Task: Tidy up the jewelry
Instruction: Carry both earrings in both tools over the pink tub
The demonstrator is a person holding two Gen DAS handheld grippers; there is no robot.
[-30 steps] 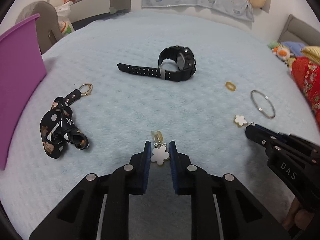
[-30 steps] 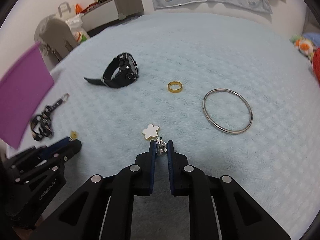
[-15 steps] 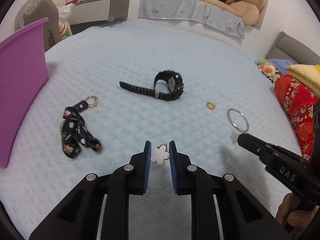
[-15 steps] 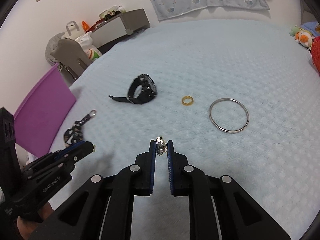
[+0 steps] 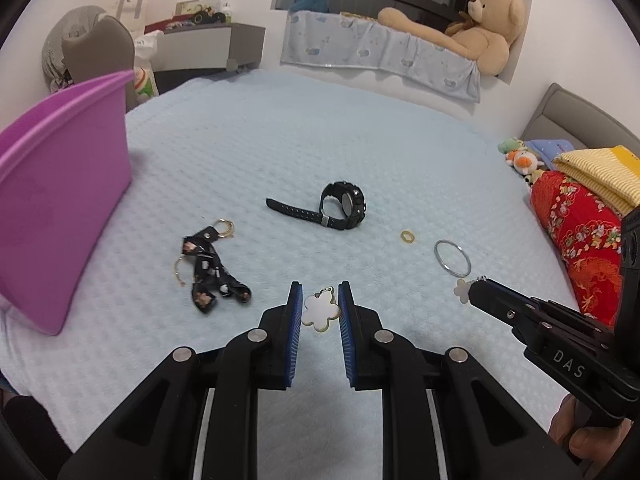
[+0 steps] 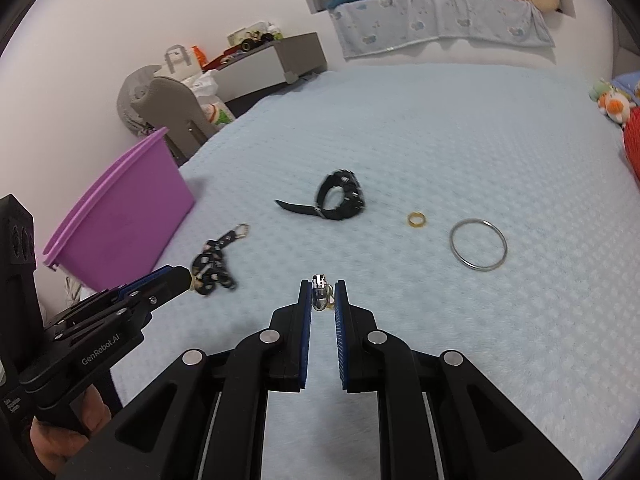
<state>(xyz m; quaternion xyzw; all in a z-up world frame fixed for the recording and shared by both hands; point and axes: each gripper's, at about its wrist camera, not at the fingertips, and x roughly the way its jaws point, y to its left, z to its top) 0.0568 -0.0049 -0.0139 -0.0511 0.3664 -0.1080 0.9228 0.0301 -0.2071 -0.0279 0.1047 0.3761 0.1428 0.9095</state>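
My left gripper [image 5: 320, 300] is shut on a white clover-shaped earring [image 5: 321, 313], held above the pale blue bedspread [image 5: 360, 152]. My right gripper [image 6: 322, 298] is shut on the metal clasp of a matching earring [image 6: 320, 294], whose white clover [image 5: 462, 290] shows at its tip in the left wrist view. On the bedspread lie a black watch [image 5: 343, 210], a gold ring [image 5: 408, 236], a silver bangle [image 5: 452, 258] and a black patterned key strap [image 5: 212, 276]. A purple bin [image 5: 60, 208] stands at the left.
The bed's left edge runs beside the purple bin [image 6: 120, 216], with a grey chair [image 6: 168, 108] and a low cabinet [image 6: 272, 60] beyond. Red and yellow folded cloth [image 5: 580, 220] and small plush toys [image 5: 520, 158] lie at the right. A teddy bear [image 5: 480, 24] lies on the far ledge.
Both grippers have risen off the bedspread, each keeping its earring. The watch, ring, bangle and strap now look smaller and farther below, and more of the room shows.
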